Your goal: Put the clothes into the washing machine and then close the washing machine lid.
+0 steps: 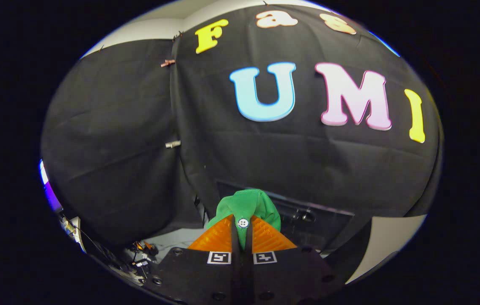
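Gripper (243, 231) clamped on green buttoned garment (246, 207), held aloft. Keep pinch firm, carry over washer opening, lower before release.

The camera sits on the gripper (242, 231) and looks forward along its two fingers. It faces the booth's black cloth wall (265, 156), which hangs near.

The claw (243, 231) had its fingers pressed together on a green garment (246, 207) that bunched up at 12 o'clock, blocking the way straight ahead. Beyond it the black cloth wall (307, 161) closed off 10 through 2 o'clock. Cables and clutter (140, 254) crowded 8 o'clock; a pale bare surface (392, 237) lay open at 4 o'clock.
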Demonstrator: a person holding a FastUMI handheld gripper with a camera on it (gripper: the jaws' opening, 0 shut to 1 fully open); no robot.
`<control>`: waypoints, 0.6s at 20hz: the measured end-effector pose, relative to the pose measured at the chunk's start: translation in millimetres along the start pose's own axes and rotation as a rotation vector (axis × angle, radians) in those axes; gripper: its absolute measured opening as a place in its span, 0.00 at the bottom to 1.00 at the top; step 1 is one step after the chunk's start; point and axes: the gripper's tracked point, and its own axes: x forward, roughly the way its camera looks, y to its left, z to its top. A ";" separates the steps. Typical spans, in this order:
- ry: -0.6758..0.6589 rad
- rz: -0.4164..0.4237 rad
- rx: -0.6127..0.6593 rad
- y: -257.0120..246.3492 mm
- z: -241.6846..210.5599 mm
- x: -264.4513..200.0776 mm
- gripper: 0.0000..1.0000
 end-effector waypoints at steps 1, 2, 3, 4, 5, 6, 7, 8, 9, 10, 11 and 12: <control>0.036 0.002 0.001 -5.4 -15.2 12.8 0.04; 0.072 0.005 -0.006 -10.3 -30.5 23.5 0.05; 0.105 0.014 -0.014 -10.9 -42.4 30.9 0.05; 0.136 0.019 -0.024 -12.9 -54.0 39.0 0.05; 0.161 0.021 -0.033 -16.3 -65.4 50.3 0.05; 0.194 0.016 -0.044 -18.6 -74.9 57.9 0.05; 0.228 0.009 -0.060 -21.8 -84.6 62.6 0.05; 0.246 0.008 -0.067 -22.4 -87.7 65.5 0.05; 0.265 0.002 -0.073 -24.8 -92.6 68.2 0.05; 0.282 -0.006 -0.069 -27.9 -97.2 69.3 0.05; 0.299 -0.012 -0.059 -29.7 -101.5 70.6 0.05; 0.325 -0.024 -0.050 -33.4 -107.7 71.5 0.05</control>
